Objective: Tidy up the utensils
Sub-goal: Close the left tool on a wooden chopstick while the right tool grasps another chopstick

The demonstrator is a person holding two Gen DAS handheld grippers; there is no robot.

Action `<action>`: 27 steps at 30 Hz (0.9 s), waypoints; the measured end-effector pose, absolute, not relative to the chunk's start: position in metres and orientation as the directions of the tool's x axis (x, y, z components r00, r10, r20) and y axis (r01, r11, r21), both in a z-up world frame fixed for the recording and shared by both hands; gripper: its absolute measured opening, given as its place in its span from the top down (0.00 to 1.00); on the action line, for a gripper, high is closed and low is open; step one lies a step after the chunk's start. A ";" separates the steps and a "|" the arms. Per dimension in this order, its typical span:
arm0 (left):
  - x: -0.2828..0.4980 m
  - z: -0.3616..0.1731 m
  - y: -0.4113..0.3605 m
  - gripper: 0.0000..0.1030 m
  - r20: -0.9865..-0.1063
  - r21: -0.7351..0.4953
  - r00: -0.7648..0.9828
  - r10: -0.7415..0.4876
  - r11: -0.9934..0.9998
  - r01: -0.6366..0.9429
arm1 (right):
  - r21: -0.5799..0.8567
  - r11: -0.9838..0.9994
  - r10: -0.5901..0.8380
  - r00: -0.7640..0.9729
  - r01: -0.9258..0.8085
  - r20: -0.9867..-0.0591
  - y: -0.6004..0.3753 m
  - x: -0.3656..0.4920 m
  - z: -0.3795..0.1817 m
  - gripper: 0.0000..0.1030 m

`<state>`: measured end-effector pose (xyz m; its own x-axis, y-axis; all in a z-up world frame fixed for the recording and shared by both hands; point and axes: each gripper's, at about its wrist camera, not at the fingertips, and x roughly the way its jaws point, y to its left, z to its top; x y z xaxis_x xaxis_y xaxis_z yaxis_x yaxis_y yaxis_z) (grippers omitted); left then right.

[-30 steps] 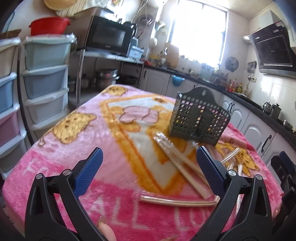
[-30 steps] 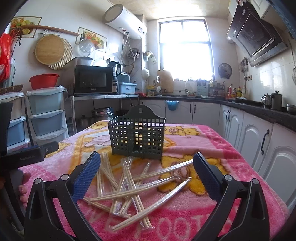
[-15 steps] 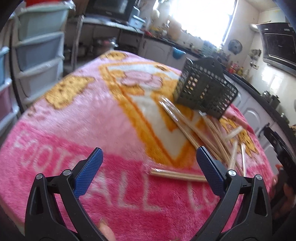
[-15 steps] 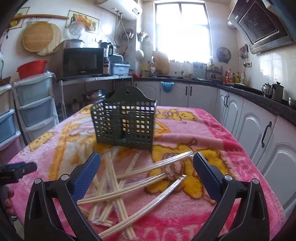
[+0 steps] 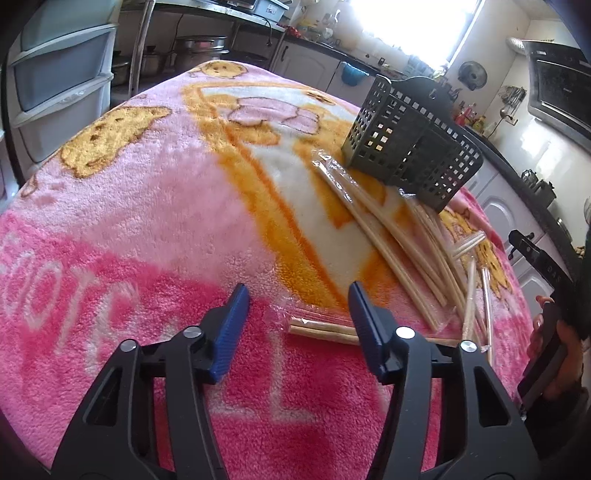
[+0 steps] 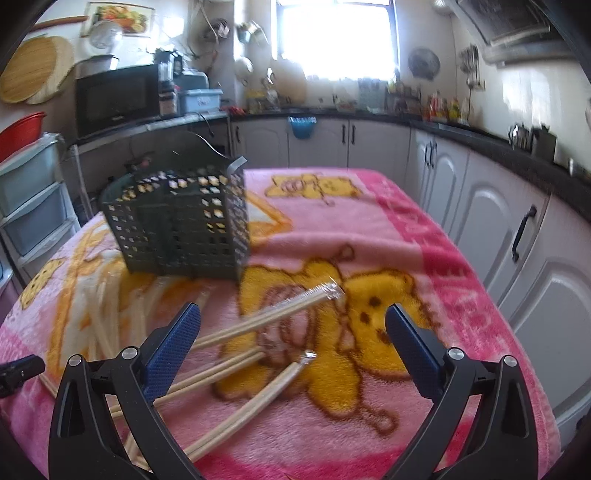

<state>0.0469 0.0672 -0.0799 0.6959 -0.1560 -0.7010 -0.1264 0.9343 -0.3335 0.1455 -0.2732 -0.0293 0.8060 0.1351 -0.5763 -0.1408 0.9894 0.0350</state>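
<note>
the left tool, spread, is straddling one wrapped chopstick pair on the blanket-covered desk, likely to pinch it; the right tool, spread, is hovering near the utensil basket.

This is a home kitchen. A dark counter runs along the far and right walls over white cabinet doors with black handles, and a bright window sits above it. A black microwave stands on a shelf at the left, with a red basin and stacked plastic drawers nearby. A range hood hangs at the upper right. The worktop wears a pink cartoon blanket.
</note>
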 end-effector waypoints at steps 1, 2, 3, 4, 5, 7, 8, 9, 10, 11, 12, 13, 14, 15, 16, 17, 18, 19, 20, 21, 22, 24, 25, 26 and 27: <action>0.049 -0.081 0.067 0.61 -0.707 -0.321 0.692 -0.145 0.938 -0.133 | 0.049 0.989 0.139 0.791 -0.137 -0.596 -0.277 0.152 -0.033 0.06; 0.049 -0.081 0.066 0.64 -0.713 -0.307 0.689 -0.132 0.942 -0.138 | 0.060 0.989 0.144 0.779 -0.135 -0.610 -0.278 0.159 -0.035 0.06; 0.051 -0.081 0.065 0.69 -0.721 -0.281 0.684 -0.111 0.949 -0.142 | 0.072 0.989 0.146 0.763 -0.130 -0.629 -0.282 0.166 -0.039 0.06; 0.053 -0.081 0.065 0.72 -0.725 -0.273 0.680 -0.106 0.951 -0.143 | 0.083 0.989 0.150 0.754 -0.127 -0.640 -0.284 0.170 -0.041 0.06; 0.053 -0.081 0.065 0.74 -0.728 -0.270 0.678 -0.103 0.952 -0.145 | 0.112 0.987 0.163 0.739 -0.119 -0.654 -0.289 0.177 -0.044 0.06; 0.055 -0.081 0.068 0.83 -0.733 -0.266 0.674 -0.096 0.951 -0.154 | 0.176 0.979 0.199 0.705 -0.107 -0.680 -0.297 0.190 -0.049 0.06; 0.056 -0.082 0.070 0.85 -0.732 -0.269 0.674 -0.098 0.951 -0.154 | 0.195 0.975 0.211 0.695 -0.103 -0.688 -0.298 0.195 -0.051 0.06; 0.056 -0.083 0.072 0.89 -0.733 -0.271 0.674 -0.097 0.950 -0.158 | 0.218 0.971 0.226 0.681 -0.100 -0.696 -0.301 0.201 -0.053 0.06; 0.057 -0.083 0.074 0.93 -0.733 -0.276 0.673 -0.098 0.947 -0.163 | 0.238 0.968 0.233 0.666 -0.085 -0.709 -0.304 0.207 -0.056 0.06; 0.057 -0.083 0.077 0.95 -0.734 -0.282 0.672 -0.102 0.945 -0.164 | 0.260 0.963 0.245 0.654 -0.076 -0.716 -0.306 0.211 -0.058 0.06; 0.058 -0.083 0.078 0.96 -0.731 -0.288 0.674 -0.108 0.944 -0.161 | 0.287 0.955 0.264 0.645 -0.072 -0.717 -0.308 0.214 -0.059 0.08; 0.059 -0.084 0.079 0.96 -0.730 -0.295 0.674 -0.115 0.942 -0.159 | 0.312 0.948 0.279 0.634 -0.063 -0.721 -0.311 0.219 -0.061 0.13; 0.059 -0.083 0.081 0.97 -0.730 -0.301 0.673 -0.120 0.941 -0.158 | 0.326 0.943 0.290 0.626 -0.059 -0.724 -0.312 0.221 -0.062 0.16; 0.060 -0.083 0.082 0.97 -0.729 -0.302 0.673 -0.122 0.940 -0.156 | 0.346 0.936 0.306 0.616 -0.057 -0.726 -0.313 0.224 -0.063 0.21; 0.060 -0.083 0.082 0.97 -0.729 -0.303 0.673 -0.124 0.940 -0.155 | 0.367 0.929 0.321 0.606 -0.051 -0.728 -0.314 0.228 -0.064 0.25; 0.061 -0.082 0.083 0.98 -0.728 -0.308 0.673 -0.129 0.939 -0.154 | 0.380 0.924 0.330 0.600 -0.047 -0.729 -0.315 0.231 -0.065 0.27; 0.062 -0.082 0.083 0.98 -0.727 -0.311 0.674 -0.132 0.938 -0.153 | 0.399 0.916 0.344 0.593 -0.041 -0.728 -0.316 0.233 -0.066 0.31; 0.063 -0.081 0.084 0.99 -0.723 -0.318 0.677 -0.138 0.937 -0.148 | 0.417 0.908 0.358 0.591 -0.040 -0.723 -0.318 0.234 -0.066 0.34; 0.064 -0.080 0.085 0.99 -0.719 -0.324 0.680 -0.145 0.935 -0.144 | 0.427 0.904 0.365 0.589 -0.037 -0.721 -0.318 0.236 -0.066 0.36; 0.065 -0.080 0.086 0.99 -0.718 -0.327 0.681 -0.145 0.934 -0.145 | 0.439 0.898 0.374 0.585 -0.034 -0.720 -0.319 0.238 -0.066 0.41; 0.066 -0.079 0.088 0.99 -0.717 -0.329 0.682 -0.146 0.933 -0.147 | 0.450 0.892 0.383 0.583 -0.032 -0.717 -0.320 0.240 -0.067 0.45; 0.068 -0.078 0.091 0.99 -0.716 -0.327 0.684 -0.138 0.933 -0.153 | 0.484 0.875 0.407 0.575 -0.022 -0.710 -0.324 0.243 -0.068 0.52; 0.068 -0.077 0.093 0.99 -0.714 -0.327 0.687 -0.135 0.932 -0.157 | 0.496 0.868 0.415 0.571 -0.016 -0.708 -0.326 0.245 -0.069 0.55; 0.069 -0.075 0.096 0.99 -0.711 -0.327 0.691 -0.130 0.931 -0.162 | 0.516 0.857 0.431 0.567 -0.012 -0.702 -0.328 0.246 -0.070 0.62; 0.070 -0.074 0.098 0.99 -0.709 -0.327 0.694 -0.125 0.930 -0.166 | 0.539 0.842 0.453 0.560 -0.013 -0.693 -0.330 0.247 -0.072 0.72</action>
